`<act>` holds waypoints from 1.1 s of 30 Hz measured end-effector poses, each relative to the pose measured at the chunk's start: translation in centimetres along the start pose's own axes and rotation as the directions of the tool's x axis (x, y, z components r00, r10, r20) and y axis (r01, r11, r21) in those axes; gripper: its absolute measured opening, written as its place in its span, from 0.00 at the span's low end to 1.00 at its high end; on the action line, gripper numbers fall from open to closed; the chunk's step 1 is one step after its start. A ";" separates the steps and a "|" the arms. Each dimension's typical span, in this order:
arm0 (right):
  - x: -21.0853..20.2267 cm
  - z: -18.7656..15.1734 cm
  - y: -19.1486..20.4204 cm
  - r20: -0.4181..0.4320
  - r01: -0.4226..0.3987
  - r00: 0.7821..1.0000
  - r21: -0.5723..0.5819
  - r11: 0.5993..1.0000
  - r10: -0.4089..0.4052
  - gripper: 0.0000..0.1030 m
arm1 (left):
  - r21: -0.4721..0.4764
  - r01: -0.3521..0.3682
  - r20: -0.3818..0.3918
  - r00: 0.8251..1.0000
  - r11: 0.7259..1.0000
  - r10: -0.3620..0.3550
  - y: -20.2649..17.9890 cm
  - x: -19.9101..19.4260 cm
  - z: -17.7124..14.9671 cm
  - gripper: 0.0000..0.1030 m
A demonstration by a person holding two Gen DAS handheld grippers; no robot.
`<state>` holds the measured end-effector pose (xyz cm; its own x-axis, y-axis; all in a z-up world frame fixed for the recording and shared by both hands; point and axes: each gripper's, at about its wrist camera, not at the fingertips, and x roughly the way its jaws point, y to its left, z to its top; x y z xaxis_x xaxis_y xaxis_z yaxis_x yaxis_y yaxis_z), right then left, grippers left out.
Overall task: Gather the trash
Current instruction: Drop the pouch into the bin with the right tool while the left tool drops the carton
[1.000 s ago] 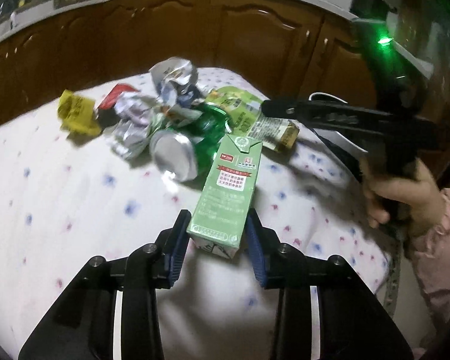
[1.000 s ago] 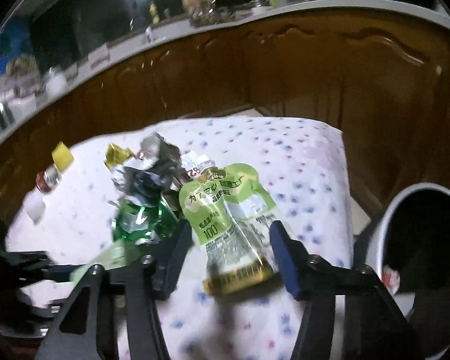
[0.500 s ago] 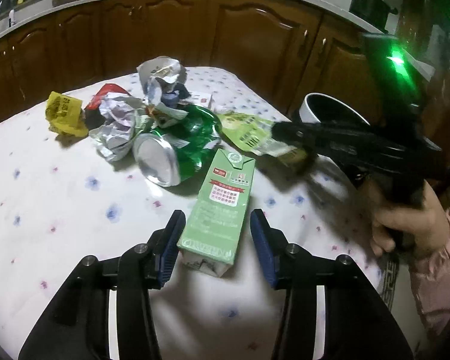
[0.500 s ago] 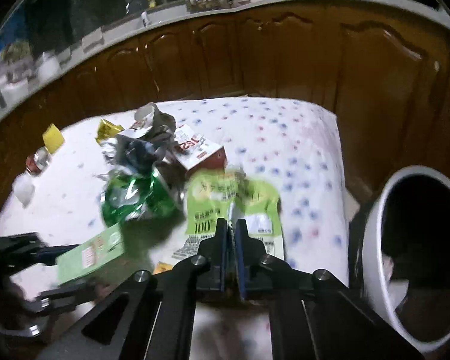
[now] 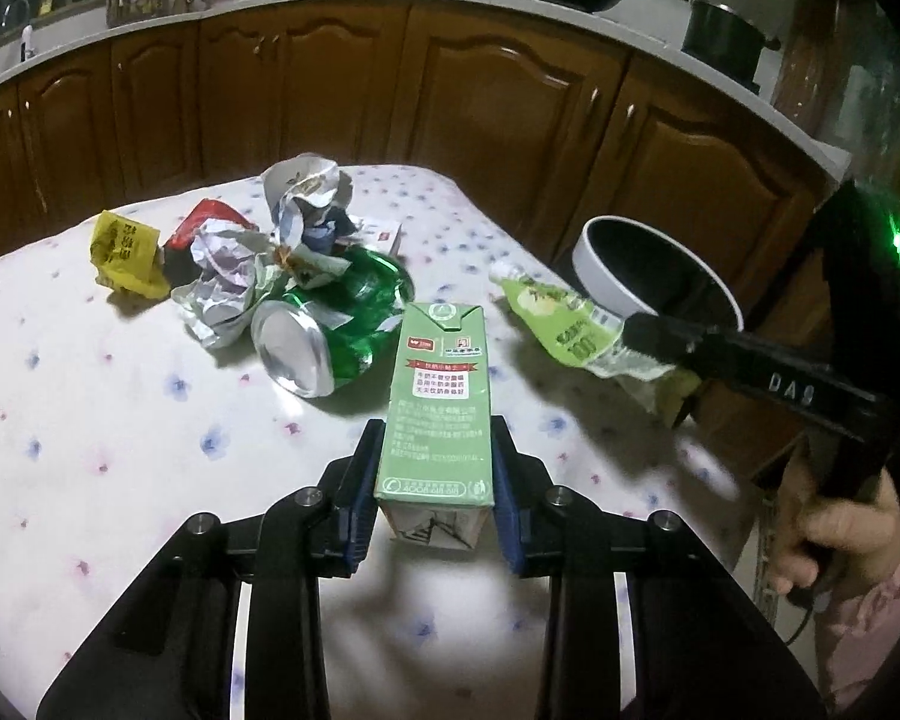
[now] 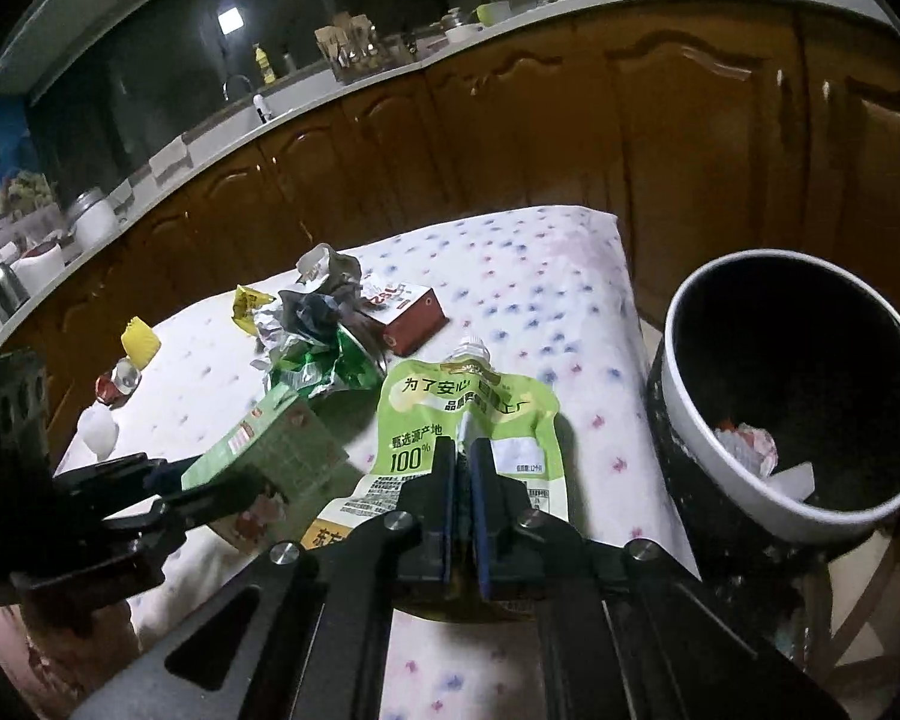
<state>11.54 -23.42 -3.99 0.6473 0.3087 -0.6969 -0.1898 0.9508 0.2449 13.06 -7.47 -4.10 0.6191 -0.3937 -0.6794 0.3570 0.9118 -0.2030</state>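
Right tool (image 6: 461, 483) pinching green pouch (image 6: 459, 414), lifted beside bin (image 6: 714, 480); left tool (image 5: 432, 480) clamping green carton (image 5: 437, 402) above desk (image 5: 90, 420); next: carry both over bin, release.

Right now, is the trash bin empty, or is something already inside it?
Not empty: the trash bin already holds crumpled white and red scraps near its bottom.
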 end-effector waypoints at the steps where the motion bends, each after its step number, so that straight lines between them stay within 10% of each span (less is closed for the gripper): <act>1: -0.2 -0.1 -0.1 0.005 0.001 1.000 0.006 1.000 -0.001 0.05 | 0.001 0.001 0.002 1.000 1.000 -0.001 0.0 0.0 0.1 0.30; 33: -8.7 1.7 -10.4 0.132 0.223 0.962 0.125 0.967 -0.239 0.05 | 0.199 0.163 -0.006 0.986 0.966 -0.165 -13.7 4.7 8.5 0.29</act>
<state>9.11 -36.08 0.66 0.7654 0.0662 -0.6401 0.0535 0.9847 0.1659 17.07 -22.79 1.45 0.5475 -0.5380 -0.6409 0.5851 0.7937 -0.1664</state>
